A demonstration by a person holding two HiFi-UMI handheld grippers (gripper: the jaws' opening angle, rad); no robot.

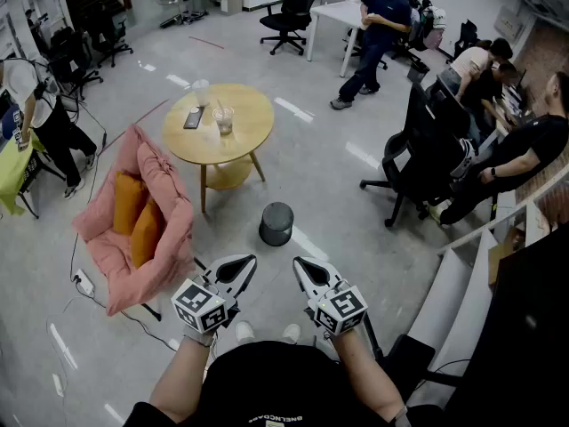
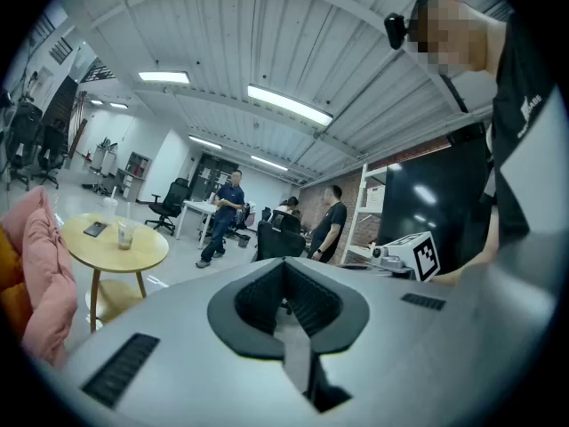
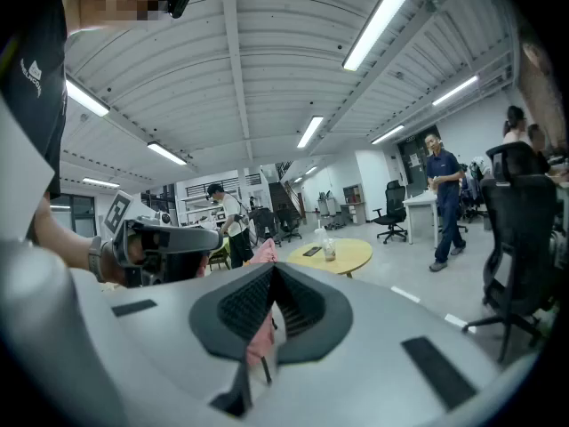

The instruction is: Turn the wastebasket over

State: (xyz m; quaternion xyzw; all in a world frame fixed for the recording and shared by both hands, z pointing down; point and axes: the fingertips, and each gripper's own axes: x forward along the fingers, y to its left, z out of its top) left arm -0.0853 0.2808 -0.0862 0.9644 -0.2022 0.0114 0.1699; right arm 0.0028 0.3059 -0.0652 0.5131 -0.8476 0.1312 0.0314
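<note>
Closest in the head view are the person's black shirt and bare forearms, each hand carrying a grey two-jaw gripper with a marker cube. The left gripper and the right gripper are held side by side, a little apart, pointing away from the body and roughly level. In each gripper's own view the dark ribbed pads are pressed together with nothing between them, so both are empty.

The dark grey cylindrical wastebasket stands on the pale floor ahead of the person, just beyond the jaw tips in the head view but well below them. Its long axis is vertical. Its upper face reads as a flat dark disc; I cannot tell whether that is a mouth or a base. It sits almost midway between the two grippers, so neither hand is clearly nearer. Neither gripper view shows it, since both look out over it at the room.

Farther off, left of the basket, are a round light-wood table and a pink padded chair with orange cushions; a black office chair stands to the right.

As I judge it, the task is not yet begun: the jaws must spread and both hands drop steeply towards the basket's sides.
</note>
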